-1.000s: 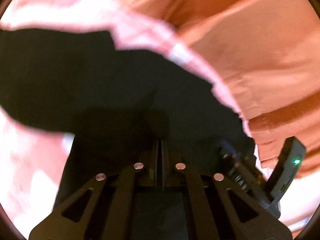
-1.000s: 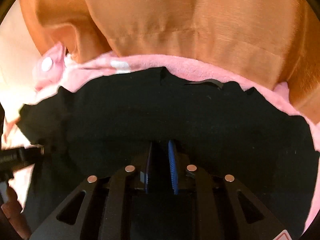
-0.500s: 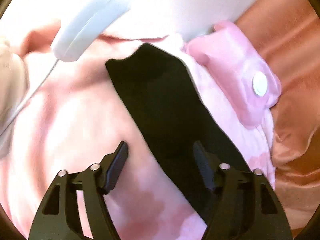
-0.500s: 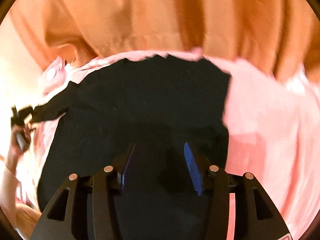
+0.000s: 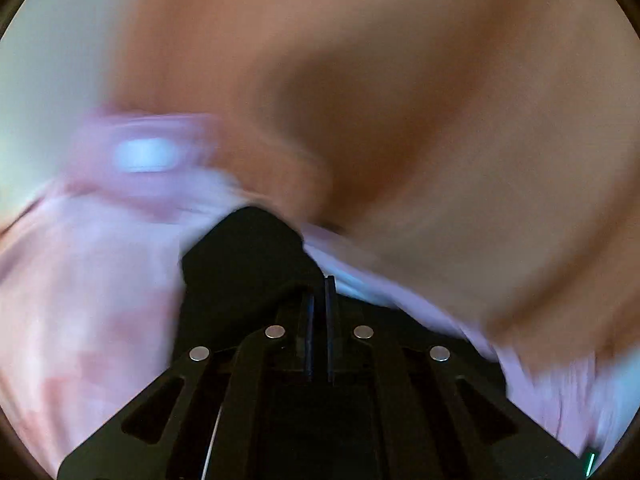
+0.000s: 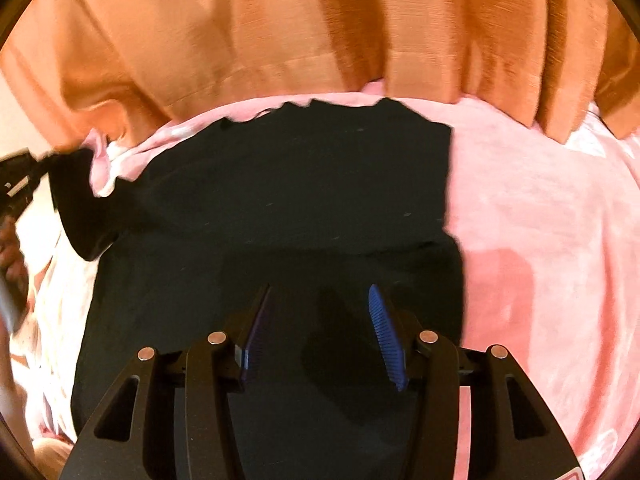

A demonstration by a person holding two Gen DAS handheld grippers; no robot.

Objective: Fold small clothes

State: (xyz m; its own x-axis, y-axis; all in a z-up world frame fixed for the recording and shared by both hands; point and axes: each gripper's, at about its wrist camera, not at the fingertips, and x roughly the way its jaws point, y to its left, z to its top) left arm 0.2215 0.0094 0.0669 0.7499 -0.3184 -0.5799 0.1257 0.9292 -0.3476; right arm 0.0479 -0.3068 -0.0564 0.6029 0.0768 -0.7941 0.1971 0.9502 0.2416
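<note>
Left tongs [image 5: 319,292] pressed together on a corner of the black garment [image 6: 280,208]; in the left wrist view the dark cloth bunches right at and ahead of the tips, rest of that frame motion-blurred, so how much cloth is pinched is hard to tell; pink blanket [image 5: 80,300] to the left and below, orange curtain [image 5: 400,100] filling the top.

Right tongs [image 6: 318,332] spread, nothing between them; they hover over the near part of the garment, contact with the cloth unclear; blue ribbed pads [image 6: 386,336] visible on the inner faces.

Garment lies flat on the pink blanket, directly ahead of the right tongs, running forward toward the curtain; right edge straight, just right of the right tongs; one corner or sleeve drawn out to the far left, lifted off the blanket, where the left tongs [image 6: 18,184] hold it at the frame edge.

Key relation: lifted flap sits left of the body, body lies right of it, so the fold likely goes left to right across the garment; left tongs already have the cloth, so the left hand is the one placed to carry it over; right tongs are nearer the body and could pin or smooth it; risk: the thin pinch slips mid-swing.
</note>
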